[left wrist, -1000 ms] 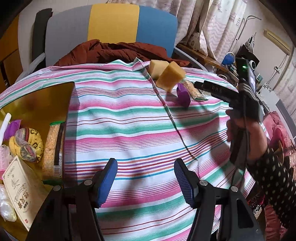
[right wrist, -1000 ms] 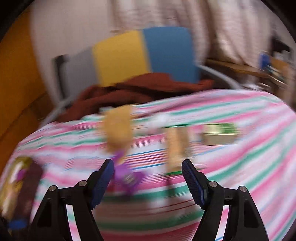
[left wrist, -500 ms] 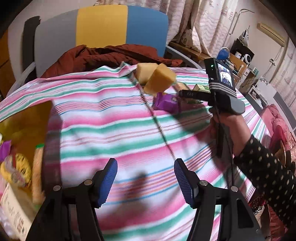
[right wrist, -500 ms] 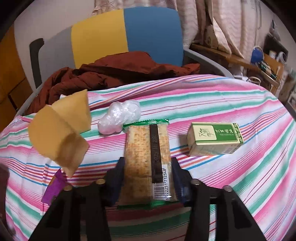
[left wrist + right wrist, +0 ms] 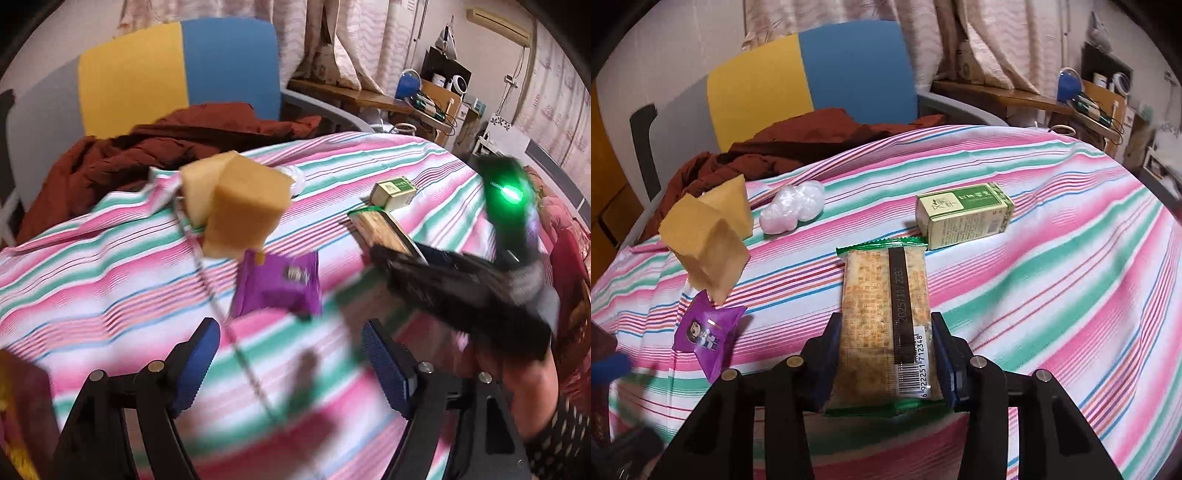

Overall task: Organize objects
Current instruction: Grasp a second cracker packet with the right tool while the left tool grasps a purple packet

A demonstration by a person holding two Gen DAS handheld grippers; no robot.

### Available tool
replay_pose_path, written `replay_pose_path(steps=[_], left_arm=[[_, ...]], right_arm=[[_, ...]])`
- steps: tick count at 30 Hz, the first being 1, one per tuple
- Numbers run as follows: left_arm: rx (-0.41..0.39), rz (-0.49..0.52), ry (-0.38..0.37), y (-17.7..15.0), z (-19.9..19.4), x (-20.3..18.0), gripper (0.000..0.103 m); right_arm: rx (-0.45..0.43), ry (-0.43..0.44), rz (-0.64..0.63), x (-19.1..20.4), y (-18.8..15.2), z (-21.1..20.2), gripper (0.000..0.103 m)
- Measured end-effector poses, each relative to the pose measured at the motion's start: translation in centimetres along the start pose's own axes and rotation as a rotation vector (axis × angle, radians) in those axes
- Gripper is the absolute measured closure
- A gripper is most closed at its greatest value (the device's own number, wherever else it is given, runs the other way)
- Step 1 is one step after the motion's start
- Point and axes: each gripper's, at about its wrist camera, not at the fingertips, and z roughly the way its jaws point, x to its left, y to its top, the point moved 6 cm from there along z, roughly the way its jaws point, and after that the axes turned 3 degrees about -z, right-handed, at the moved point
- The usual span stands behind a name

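A: What is hard to read here?

B: In the left wrist view the near cloth is smeared by blur, and the right gripper [image 5: 413,254] at right is a dark streak under a green light, so its tips don't resolve there. A dark red shape at the lower left edge is cut off.

A: And the fingers?

B: The left gripper [image 5: 291,365] has just been opening; its blue pads stand wide apart over bare striped tablecloth [image 5: 110,280], with the purple packet [image 5: 277,286] beyond them, above centre. In the right wrist view, the right gripper [image 5: 888,362] is clamped on the near end of the cracker pack [image 5: 886,317], low at centre.

A: Farther back?

B: The tan blocks [image 5: 705,240] at left, a white plastic wad [image 5: 792,212], a green box [image 5: 964,214] at upper right.
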Motion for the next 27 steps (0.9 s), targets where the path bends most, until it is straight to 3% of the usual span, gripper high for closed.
replay_pose_path(steps=[4, 7, 12, 18, 27], left_arm=[[-0.005, 0.009, 0.023, 1.9, 2.8, 0.5, 0.022], [-0.018, 0.010, -0.013, 2.5, 3.8, 0.4, 0.022], [-0.010, 0.038, 0.015, 1.8, 5.5, 0.1, 0.043], [-0.040, 0.042, 0.013, 1.6, 5.1, 0.2, 0.049], [-0.104, 0.091, 0.124, -0.5, 2.7, 0.1, 0.052]], right_arm=[[-0.012, -0.012, -0.003, 0.0, -0.1, 0.1, 0.057], [-0.019, -0.014, -0.003, 0.1, -0.2, 0.1, 0.057], [-0.028, -0.014, -0.004, 0.0, -0.1, 0.3, 0.057], [-0.035, -0.024, -0.011, 0.2, -0.1, 0.3, 0.057], [-0.055, -0.030, -0.012, 0.1, -0.1, 0.0, 0.057]])
